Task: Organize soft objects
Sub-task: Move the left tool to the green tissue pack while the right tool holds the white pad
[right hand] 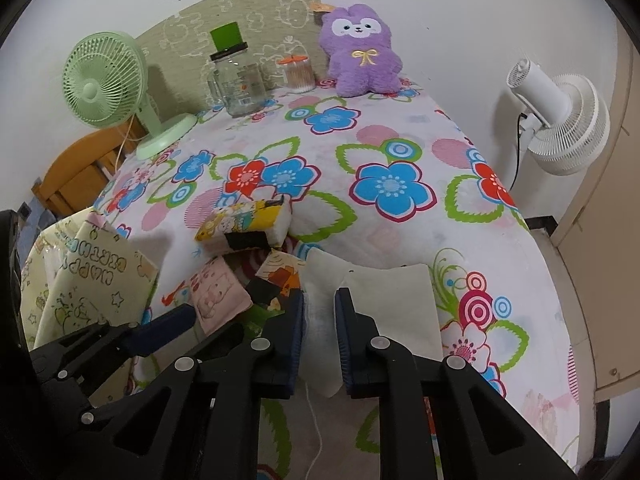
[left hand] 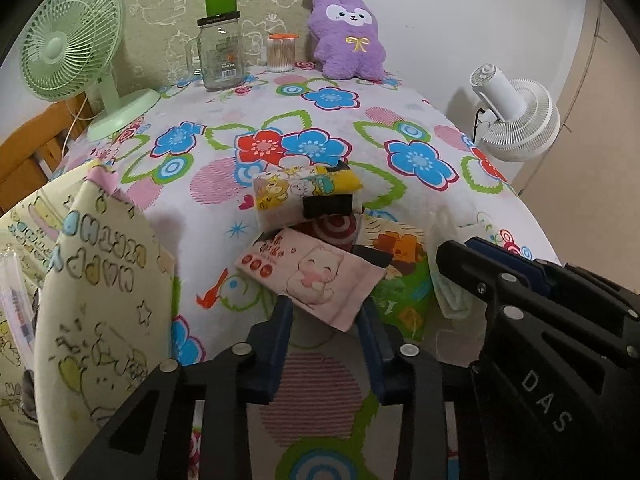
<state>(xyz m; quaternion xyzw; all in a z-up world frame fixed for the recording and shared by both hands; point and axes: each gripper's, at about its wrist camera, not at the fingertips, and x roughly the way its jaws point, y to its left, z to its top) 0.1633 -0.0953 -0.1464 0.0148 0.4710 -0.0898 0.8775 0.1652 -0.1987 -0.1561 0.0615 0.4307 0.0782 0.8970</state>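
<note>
A: Where were your left fingers [left hand: 326,312]?

B: You had them either side of the pink pack [left hand: 310,276], at the near corner that pointed to 6 o'clock. They stood narrowly apart, and whether they pressed on it I could not tell.

A: And the right fingers [right hand: 320,300]?

B: You had them pinched on the white pack [right hand: 384,304], at its near left part, almost closed. That pack lay at 3 o'clock of the pink one.

A: What else was in the pile?

B: A yellow pack [left hand: 304,190] sat at 12 o'clock of the pink pack, on the flowered worktop [left hand: 400,128]. An orange-and-green pack [left hand: 400,276] lay just beside the pink one at 3 o'clock, partly under it.

A: Anything at the far edge?

B: A purple plush [left hand: 348,36] at 12 o'clock, a glass jar [left hand: 220,56] to its 9 o'clock, and a green fan [left hand: 76,44] further that way. A cream gift bag [left hand: 92,292] stood at 9 o'clock of the pile.
</note>
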